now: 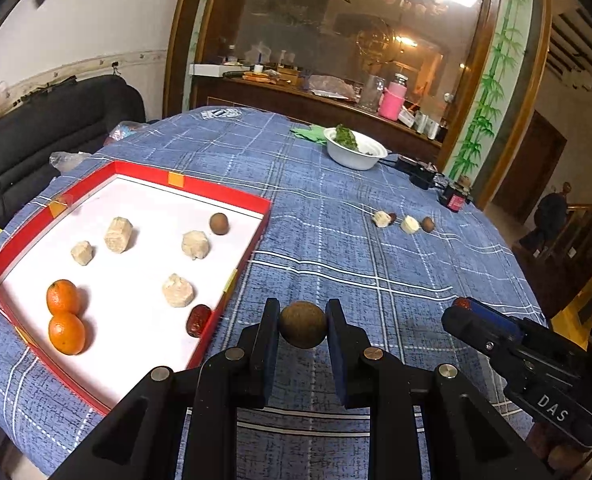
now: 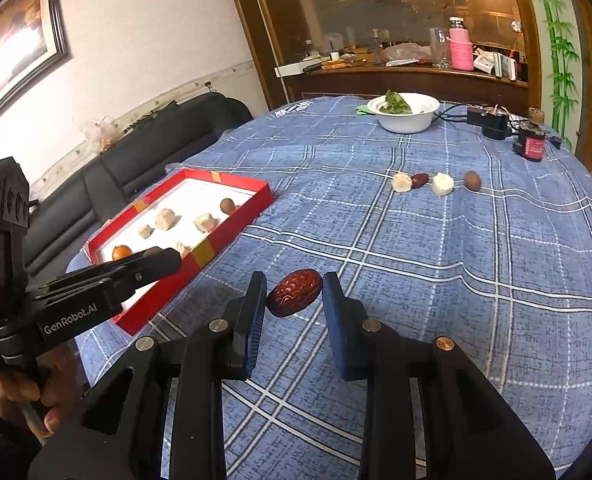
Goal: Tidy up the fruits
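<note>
My left gripper (image 1: 303,322) clamped on brown round fruit (image 1: 302,324), held above cloth just right of red tray (image 1: 238,276). Contact only at ball's widest points; slight slackening, it rolls out, off table's near edge.

My right gripper (image 2: 294,294) pinches red date (image 2: 294,292) by ends, pads barely touching. Date tilted; could pivot, drop.

Tray wall between me and tray floor; low approach clips it, shoves tray.

Four loose pieces (image 2: 436,182) far right, waiting.

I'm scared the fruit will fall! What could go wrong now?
The round brown fruit is pinched only at its sides by the left gripper, so it might slip and roll across the tablecloth. The wrinkly red date sits tilted in the right gripper and might twist loose before reaching the red tray.
</note>
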Demonstrator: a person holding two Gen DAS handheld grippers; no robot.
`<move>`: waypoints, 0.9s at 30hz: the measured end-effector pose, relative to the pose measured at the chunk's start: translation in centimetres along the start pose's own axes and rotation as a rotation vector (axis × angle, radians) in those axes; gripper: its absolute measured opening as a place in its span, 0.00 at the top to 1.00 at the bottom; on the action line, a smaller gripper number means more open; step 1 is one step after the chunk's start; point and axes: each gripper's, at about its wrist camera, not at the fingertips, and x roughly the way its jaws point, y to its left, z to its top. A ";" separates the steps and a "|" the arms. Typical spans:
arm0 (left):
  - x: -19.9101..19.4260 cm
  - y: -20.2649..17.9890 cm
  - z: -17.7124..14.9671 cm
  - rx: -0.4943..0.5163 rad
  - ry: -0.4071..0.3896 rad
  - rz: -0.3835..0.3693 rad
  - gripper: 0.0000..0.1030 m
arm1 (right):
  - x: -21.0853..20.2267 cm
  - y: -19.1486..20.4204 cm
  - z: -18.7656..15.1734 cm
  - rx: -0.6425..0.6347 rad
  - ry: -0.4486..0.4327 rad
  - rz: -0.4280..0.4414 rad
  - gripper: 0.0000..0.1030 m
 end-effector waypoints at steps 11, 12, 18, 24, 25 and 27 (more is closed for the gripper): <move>0.6 2.7 1.5 -0.043 0.004 0.141 0.79 | 1.5 2.5 1.6 -0.064 0.015 0.053 0.73; 0.8 3.1 1.6 -0.047 0.006 0.157 0.79 | 1.5 2.8 1.8 -0.074 0.016 0.055 0.73; 1.1 5.8 2.3 -0.080 0.008 0.240 0.79 | 2.5 5.4 3.2 -0.141 0.021 0.074 0.73; 1.1 8.8 2.8 -0.101 -0.007 0.313 0.79 | 4.0 7.6 4.4 -0.174 0.032 0.093 0.73; 1.1 9.2 2.9 -0.106 -0.007 0.320 0.79 | 4.4 7.9 4.5 -0.177 0.036 0.098 0.73; 1.0 10.2 3.1 -0.110 -0.013 0.343 0.79 | 5.1 8.5 4.8 -0.186 0.044 0.103 0.73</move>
